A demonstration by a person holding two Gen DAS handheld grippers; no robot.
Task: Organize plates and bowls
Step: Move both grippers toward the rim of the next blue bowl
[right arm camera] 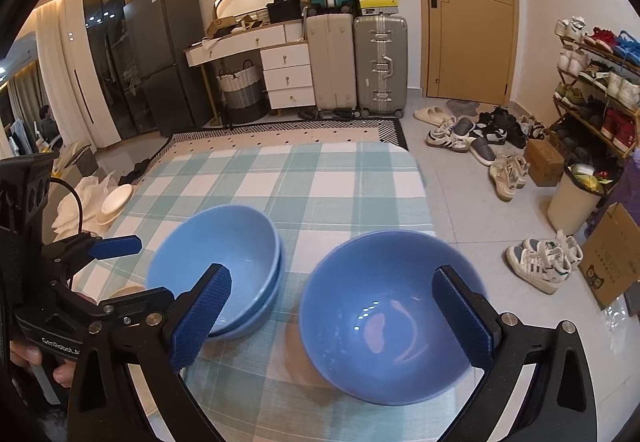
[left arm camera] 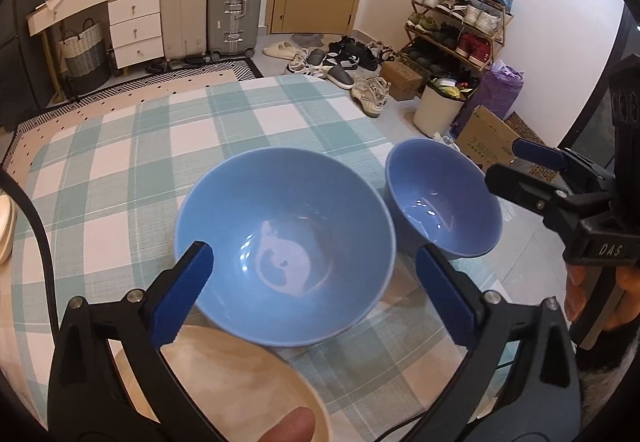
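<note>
Two nested blue bowls (left arm camera: pixel 284 242) stand on the checked tablecloth (left arm camera: pixel 160 146); they also show in the right wrist view (right arm camera: pixel 224 254). A single blue bowl (left arm camera: pixel 440 198) stands to their right, near the table's right edge, and shows in the right wrist view (right arm camera: pixel 384 314). My left gripper (left arm camera: pixel 312 290) is open, its fingers on either side of the nested bowls' near rim. My right gripper (right arm camera: pixel 332 318) is open just above and in front of the single bowl; it also shows in the left wrist view (left arm camera: pixel 532 162). A beige plate (left arm camera: pixel 240 382) lies under my left gripper.
Cream plates (right arm camera: pixel 116 198) lie at the table's far left edge. A black cable (left arm camera: pixel 36 226) runs on the left. Beyond the table are suitcases (right arm camera: pixel 360 62), a shoe rack (right arm camera: pixel 600 82), loose shoes, a white bin (right arm camera: pixel 572 198) and cardboard boxes (right arm camera: pixel 616 254).
</note>
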